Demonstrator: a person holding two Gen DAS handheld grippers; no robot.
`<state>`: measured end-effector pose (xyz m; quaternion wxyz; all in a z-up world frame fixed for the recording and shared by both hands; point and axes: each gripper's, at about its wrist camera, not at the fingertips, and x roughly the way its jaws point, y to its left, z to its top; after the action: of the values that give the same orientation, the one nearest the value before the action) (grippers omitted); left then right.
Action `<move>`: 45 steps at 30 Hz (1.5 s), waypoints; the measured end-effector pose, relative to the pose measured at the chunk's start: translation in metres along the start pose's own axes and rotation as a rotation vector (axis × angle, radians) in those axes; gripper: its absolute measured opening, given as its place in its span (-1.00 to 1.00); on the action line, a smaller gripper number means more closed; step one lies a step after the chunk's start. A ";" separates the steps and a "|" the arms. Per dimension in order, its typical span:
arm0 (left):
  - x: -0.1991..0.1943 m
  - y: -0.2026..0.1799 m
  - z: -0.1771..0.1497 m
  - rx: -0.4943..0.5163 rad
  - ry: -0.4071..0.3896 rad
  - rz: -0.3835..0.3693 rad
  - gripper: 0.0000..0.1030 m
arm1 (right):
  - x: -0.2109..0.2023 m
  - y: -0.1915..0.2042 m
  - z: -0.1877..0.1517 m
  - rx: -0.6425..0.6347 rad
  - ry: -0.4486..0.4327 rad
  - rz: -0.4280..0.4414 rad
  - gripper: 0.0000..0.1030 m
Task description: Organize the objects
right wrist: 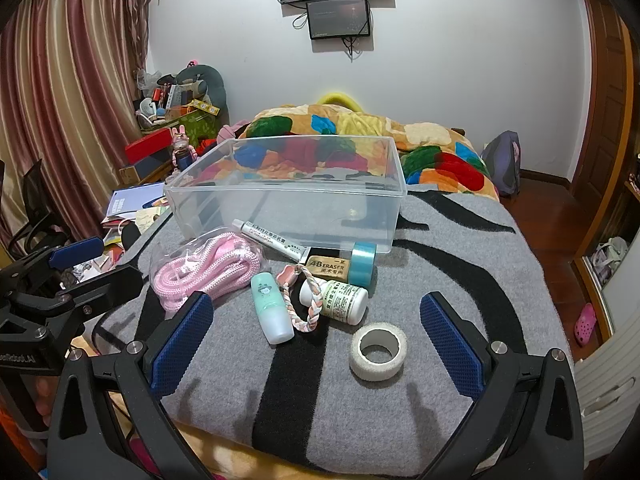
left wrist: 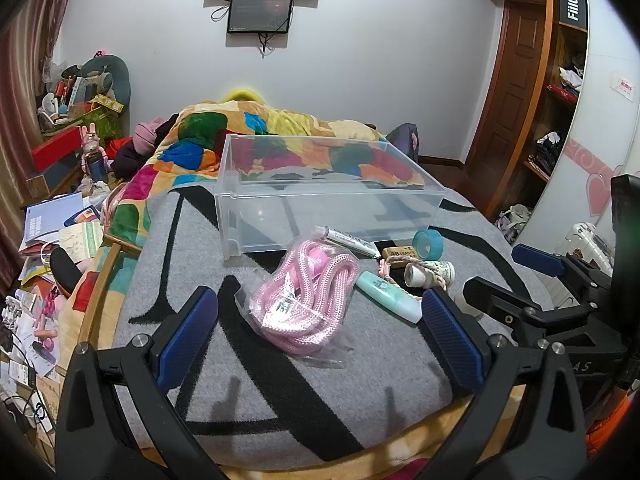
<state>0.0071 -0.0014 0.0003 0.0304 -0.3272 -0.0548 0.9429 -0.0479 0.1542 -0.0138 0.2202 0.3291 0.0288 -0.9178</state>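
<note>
A clear plastic bin stands empty on the grey-and-black blanket. In front of it lie a bagged pink rope, a white tube, an eraser, a blue tape roll, a mint bottle, a white pill bottle, a braided cord and a white tape roll. My left gripper is open, with the rope between its jaws. My right gripper is open, low over the small items.
A colourful quilt lies behind the bin. Cluttered papers and boxes sit left of the bed. A wardrobe and wooden floor are to the right. The blanket's front edge is close to both grippers.
</note>
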 end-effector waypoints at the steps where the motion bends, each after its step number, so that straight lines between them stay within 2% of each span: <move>1: -0.001 -0.001 0.000 0.000 0.000 0.000 1.00 | 0.000 0.000 0.000 0.000 0.000 0.000 1.00; 45: -0.004 -0.002 -0.003 -0.003 0.004 -0.011 1.00 | -0.005 0.005 -0.001 0.005 0.006 0.006 1.00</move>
<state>0.0121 0.0007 0.0011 0.0352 -0.3288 -0.0582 0.9419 -0.0422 0.1518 -0.0109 0.2221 0.3324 0.0263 -0.9162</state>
